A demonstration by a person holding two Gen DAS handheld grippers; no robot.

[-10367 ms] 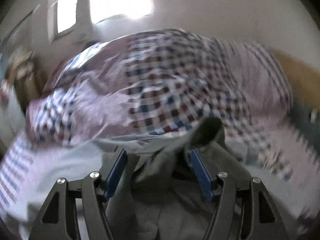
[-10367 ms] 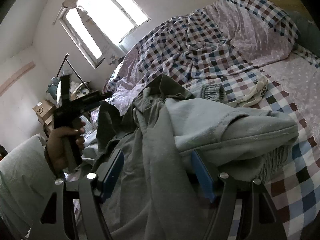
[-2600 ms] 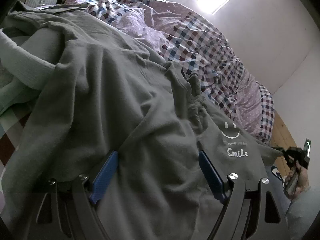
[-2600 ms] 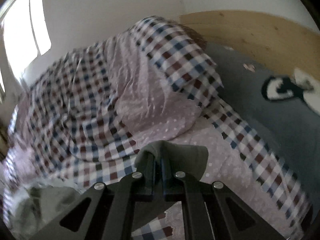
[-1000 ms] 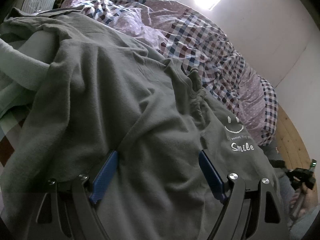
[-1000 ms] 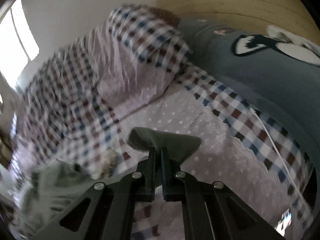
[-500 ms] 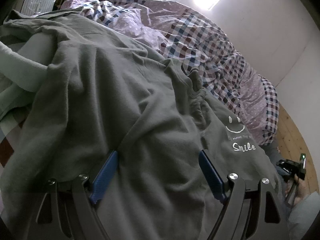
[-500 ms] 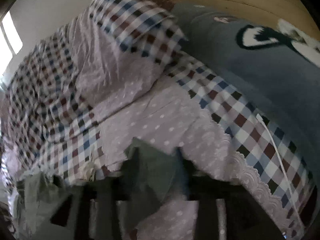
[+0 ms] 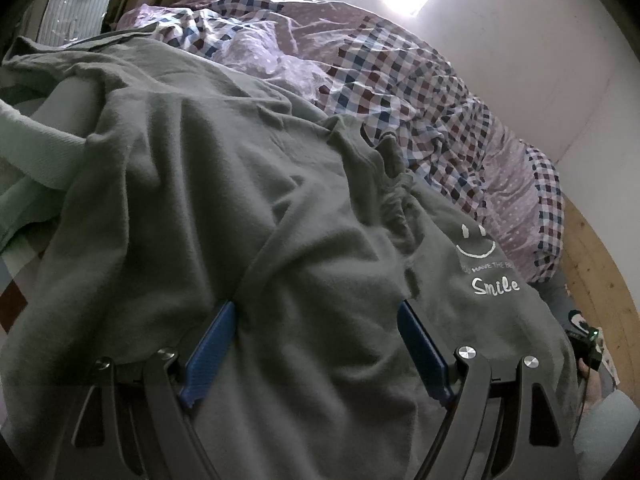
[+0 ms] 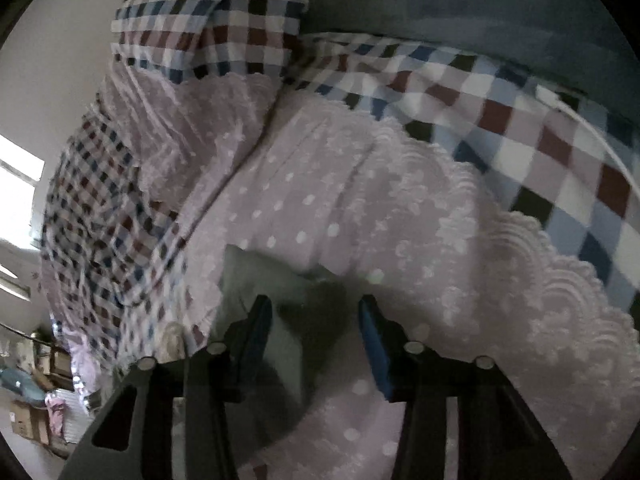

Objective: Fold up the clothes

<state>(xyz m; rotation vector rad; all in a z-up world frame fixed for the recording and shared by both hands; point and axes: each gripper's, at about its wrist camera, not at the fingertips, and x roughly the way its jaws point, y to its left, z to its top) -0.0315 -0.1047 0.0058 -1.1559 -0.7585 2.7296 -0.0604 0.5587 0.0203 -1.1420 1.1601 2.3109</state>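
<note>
While the left gripper (image 9: pixel 316 344) sits spread wide with cloth bunched between its blue pads, the grey shirt (image 9: pixel 224 208) lies rumpled across the bed (image 9: pixel 420 92), white smiley and "Smile" print facing up near its right side. A paler green garment (image 9: pixel 28 148) pokes out at left. The right gripper (image 10: pixel 316 320) is closing, jaws still apart; a shirt corner (image 10: pixel 260 276) lies between them on the dotted sheet (image 10: pixel 360 200), not pinched.
</note>
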